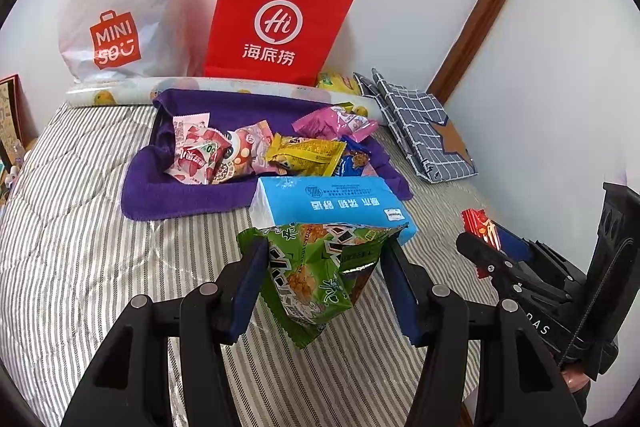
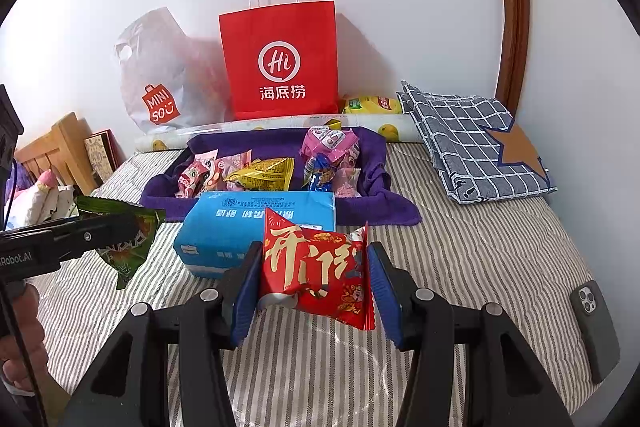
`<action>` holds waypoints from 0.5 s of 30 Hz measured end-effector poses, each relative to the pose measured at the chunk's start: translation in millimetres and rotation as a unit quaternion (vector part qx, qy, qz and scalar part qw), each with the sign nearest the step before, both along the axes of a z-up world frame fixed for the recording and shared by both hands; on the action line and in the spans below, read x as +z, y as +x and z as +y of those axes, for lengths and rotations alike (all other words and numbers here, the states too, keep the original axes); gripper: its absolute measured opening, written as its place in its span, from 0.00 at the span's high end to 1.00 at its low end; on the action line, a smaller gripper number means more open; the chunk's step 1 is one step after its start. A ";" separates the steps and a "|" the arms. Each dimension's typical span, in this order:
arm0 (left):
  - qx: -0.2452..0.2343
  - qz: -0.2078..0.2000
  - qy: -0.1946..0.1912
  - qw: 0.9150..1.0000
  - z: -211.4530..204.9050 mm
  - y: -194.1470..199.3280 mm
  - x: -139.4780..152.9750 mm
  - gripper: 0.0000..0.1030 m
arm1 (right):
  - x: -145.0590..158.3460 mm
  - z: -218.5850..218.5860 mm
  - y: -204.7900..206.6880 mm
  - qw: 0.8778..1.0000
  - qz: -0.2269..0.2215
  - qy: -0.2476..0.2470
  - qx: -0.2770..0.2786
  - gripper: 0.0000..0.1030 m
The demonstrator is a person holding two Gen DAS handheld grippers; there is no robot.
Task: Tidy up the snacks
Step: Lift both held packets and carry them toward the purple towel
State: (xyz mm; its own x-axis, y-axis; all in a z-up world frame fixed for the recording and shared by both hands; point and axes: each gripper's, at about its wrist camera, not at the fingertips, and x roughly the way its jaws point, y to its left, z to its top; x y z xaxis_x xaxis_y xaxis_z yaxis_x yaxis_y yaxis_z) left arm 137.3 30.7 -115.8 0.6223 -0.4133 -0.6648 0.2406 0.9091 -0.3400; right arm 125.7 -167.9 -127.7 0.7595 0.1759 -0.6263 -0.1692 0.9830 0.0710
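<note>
So, going left to right: the left tool (image 1: 324,287) is clamped on a green snack packet (image 1: 316,271), held up off the striped bed (image 1: 80,227) with its long axis running diagonally, one crimped end hanging down toward the camera and the other pointing up and away at the tray. Next to it the right tool (image 2: 312,283) is squeezing a red snack packet (image 2: 320,275), also lifted, tilted so its long axis slopes down to the right, printed face toward the camera.

Progress-wise I'd say it's well underway but not done. The purple cloth-lined tray (image 2: 248,141) behind the blue tissue pack (image 2: 256,223) already has a bunch of snacks in it: pinkish-red ones on the left, a yellow one in the middle, pink and blue ones on the right. These two packets are both near the tray, just this side of the tissue pack, and not dropped in yet. A yellow bag (image 2: 372,105) by the red paper bag (image 2: 280,63) might be left too, can't tell.
</note>
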 end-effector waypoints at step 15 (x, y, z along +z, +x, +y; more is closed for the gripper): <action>0.002 -0.001 -0.008 1.000 -3.6 31.0 8.8 0.44 | 6.5 -2.7 30.0 1.000 -0.001 0.006 0.003 0.52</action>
State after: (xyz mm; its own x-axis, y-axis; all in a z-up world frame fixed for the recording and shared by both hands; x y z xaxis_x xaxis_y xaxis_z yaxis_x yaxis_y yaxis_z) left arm 168.3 27.2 -107.0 0.6256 -0.4216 -0.6564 0.2377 0.9044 -0.3543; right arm 155.6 -170.6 -121.2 0.7591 0.1883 -0.6232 -0.1753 0.9810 0.0830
